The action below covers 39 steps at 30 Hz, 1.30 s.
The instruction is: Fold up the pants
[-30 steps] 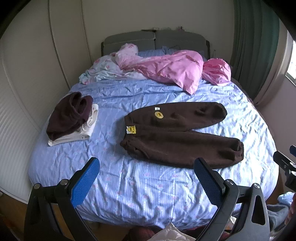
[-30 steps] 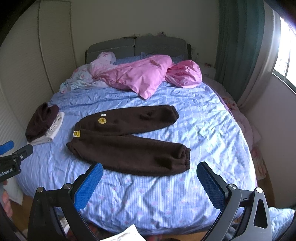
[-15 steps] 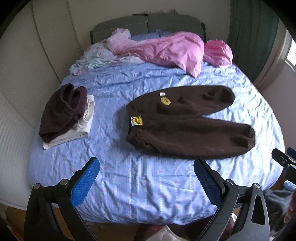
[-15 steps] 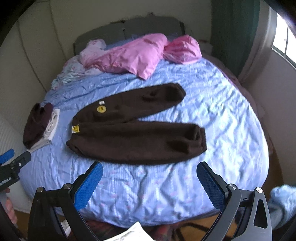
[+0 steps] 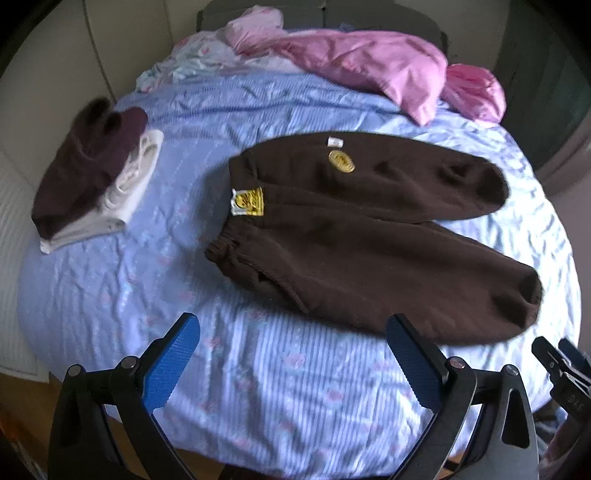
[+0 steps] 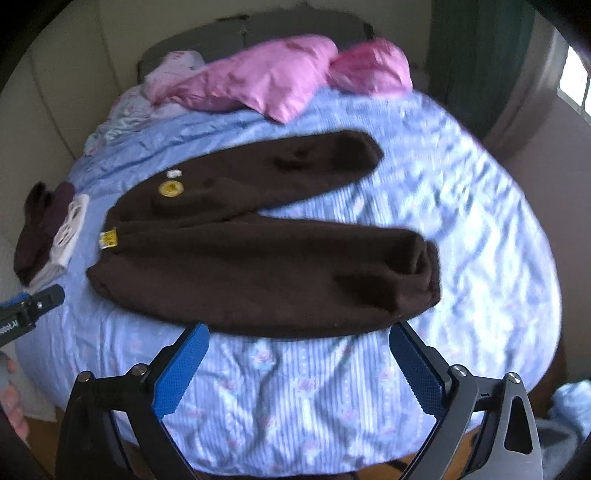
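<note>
Across the bed [image 5: 295,373], which is being covered by a wrinkled blue striped sheet with a small floral print, the brown pants [image 5: 362,236] are being displayed flat and unfolded near the middle of the mattress. The waistband is being presented toward the left of both views, and the two legs are being spread apart toward the right, with a strip of sheet being exposed between them. The cuff of the nearer leg is being shown close to the front right edge of the bed.

At the head of the bed, a rumpled pink quilt [image 5: 373,66] and a pink pillow [image 5: 472,92] are being seen against a grey headboard [image 6: 258,29]. A pale patterned cloth [image 5: 192,62] is being seen bunched beside the quilt. On the left side of the mattress, well apart from the pants, a small stack of folded clothes [image 5: 92,173] is being shown, with a dark maroon item being carried on top of white ones.

A yellow tag [image 5: 248,201] is being displayed at the waistband, and a round yellow patch [image 5: 341,161] is being displayed on the farther leg.

The left gripper [image 5: 291,363] is being held over the near edge of the sheet with its blue pads spread wide and nothing between them. The right gripper [image 6: 299,365] is being held likewise, spread wide and empty, just short of the nearer leg.
</note>
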Each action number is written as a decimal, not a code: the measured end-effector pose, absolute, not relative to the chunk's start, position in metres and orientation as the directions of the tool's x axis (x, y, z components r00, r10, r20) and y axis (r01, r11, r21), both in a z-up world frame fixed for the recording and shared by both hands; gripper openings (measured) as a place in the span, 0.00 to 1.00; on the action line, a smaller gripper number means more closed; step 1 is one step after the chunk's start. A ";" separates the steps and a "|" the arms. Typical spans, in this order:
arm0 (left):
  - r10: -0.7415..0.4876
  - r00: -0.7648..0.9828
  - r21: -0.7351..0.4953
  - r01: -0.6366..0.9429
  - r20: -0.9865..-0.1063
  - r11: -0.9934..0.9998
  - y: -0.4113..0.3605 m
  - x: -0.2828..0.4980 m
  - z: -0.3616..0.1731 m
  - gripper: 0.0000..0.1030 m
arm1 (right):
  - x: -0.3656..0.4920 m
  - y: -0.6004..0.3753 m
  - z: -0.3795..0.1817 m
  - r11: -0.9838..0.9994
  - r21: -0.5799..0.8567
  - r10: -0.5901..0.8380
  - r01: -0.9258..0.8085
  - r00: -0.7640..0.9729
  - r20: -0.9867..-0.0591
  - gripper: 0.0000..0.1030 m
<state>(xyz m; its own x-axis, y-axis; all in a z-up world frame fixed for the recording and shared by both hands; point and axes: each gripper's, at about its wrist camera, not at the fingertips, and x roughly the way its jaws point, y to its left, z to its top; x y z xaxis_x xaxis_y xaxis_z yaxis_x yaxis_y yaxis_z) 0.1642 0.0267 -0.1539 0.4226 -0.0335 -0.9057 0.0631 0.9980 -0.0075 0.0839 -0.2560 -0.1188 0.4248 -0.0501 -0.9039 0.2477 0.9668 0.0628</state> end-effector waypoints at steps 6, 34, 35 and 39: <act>-0.002 0.390 0.018 0.047 -0.921 0.999 0.011 0.195 -0.204 0.92 | 0.100 -0.293 -0.193 0.916 0.108 -0.034 0.386 0.344 -0.938 0.81; -0.069 0.310 -0.102 -0.090 -0.948 0.991 0.032 0.220 -0.248 0.27 | 0.138 -0.321 -0.239 0.865 0.080 -0.096 0.495 0.319 -0.943 0.15; -0.069 0.319 -0.103 -0.092 -0.945 0.990 0.033 0.218 -0.242 0.26 | 0.136 -0.319 -0.231 0.868 0.080 -0.098 0.490 0.327 -0.940 0.14; -0.045 0.361 -0.076 -0.073 -0.931 0.994 0.037 0.203 -0.215 0.24 | 0.123 -0.314 -0.197 0.878 0.092 -0.098 0.469 0.366 -0.926 0.13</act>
